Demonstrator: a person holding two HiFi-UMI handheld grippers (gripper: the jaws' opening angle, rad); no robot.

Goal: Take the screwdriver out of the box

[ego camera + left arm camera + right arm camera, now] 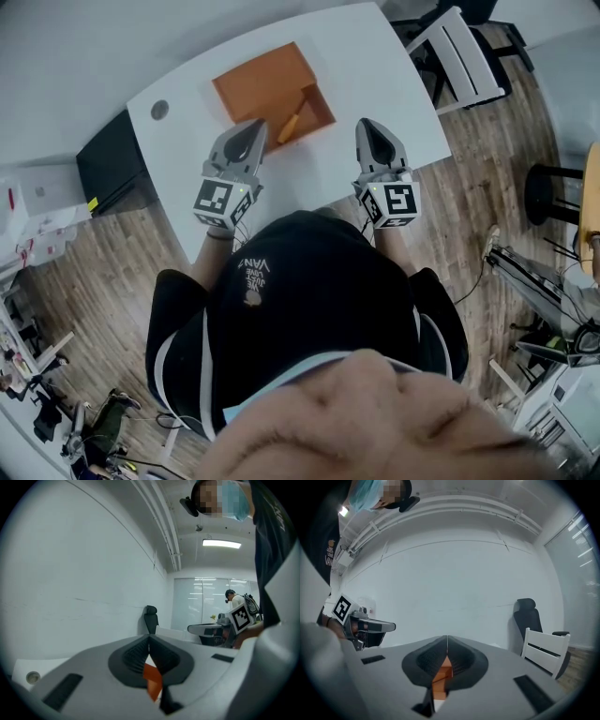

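- Only the head view takes in the whole box (267, 84) and the screwdriver (292, 122). The box is an orange-brown carton on the white table (375, 66), with its flap laid open to the left.
- The screwdriver lies aslant inside the box's open compartment, against its left side. Its handle is orange-yellow, and the shaft is too small to make out.
- In the head view, the left gripper (253, 129) points at the box's near left edge. The right gripper (367, 129) is just beside the box's right corner, and neither gripper touches the screwdriver.
- The left gripper view shows what the head view cannot: its jaws are pressed together with nothing between them. Only a sliver of the orange box shows below the tips.
- The right gripper view shows its jaws likewise closed and empty, with a strip of the box beneath them.
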